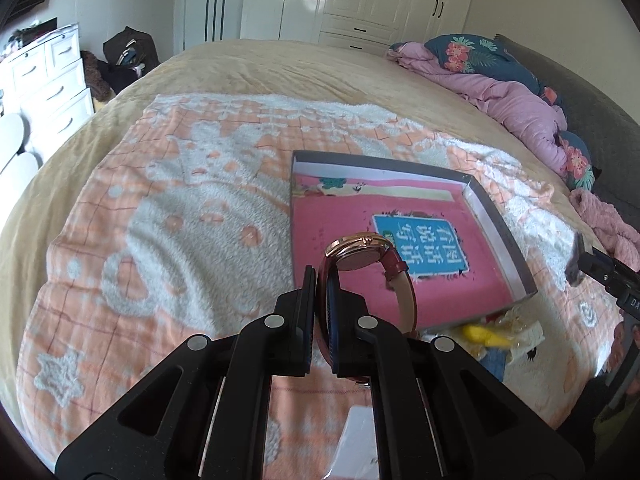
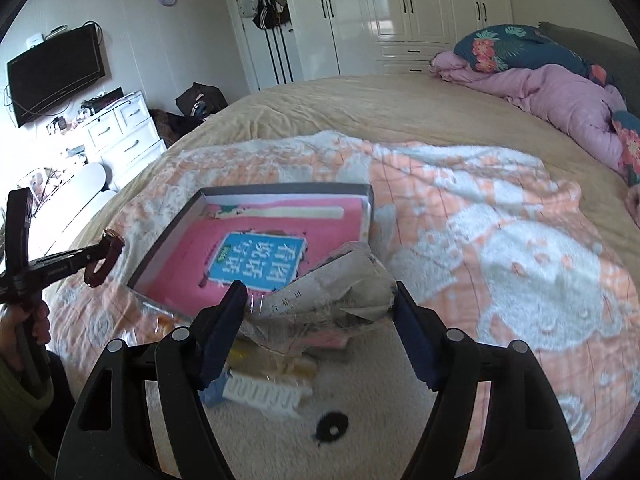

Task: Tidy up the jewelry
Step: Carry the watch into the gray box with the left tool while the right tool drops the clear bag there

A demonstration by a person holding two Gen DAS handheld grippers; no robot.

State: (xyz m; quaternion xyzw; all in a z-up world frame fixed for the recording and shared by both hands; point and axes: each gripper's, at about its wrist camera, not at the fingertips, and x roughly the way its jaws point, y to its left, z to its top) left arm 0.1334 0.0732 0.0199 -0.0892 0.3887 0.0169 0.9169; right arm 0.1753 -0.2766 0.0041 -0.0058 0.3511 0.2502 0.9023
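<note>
Over the bed, a watch (image 1: 362, 258) pinched by its red strap.
The left hand-held gripper (image 1: 323, 320) clamps it (right hand-held gripper (image 2: 320, 312) wide apart around crumpled plastic wrapping (image 2: 336, 280)).

Bright soft daylight, glossy wardrobe (image 2: 400, 12) glare, fisheye-bent dark edges, slight blur.

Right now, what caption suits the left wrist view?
Left gripper pinches a red-strapped watch above a shallow box on the bed.
</note>
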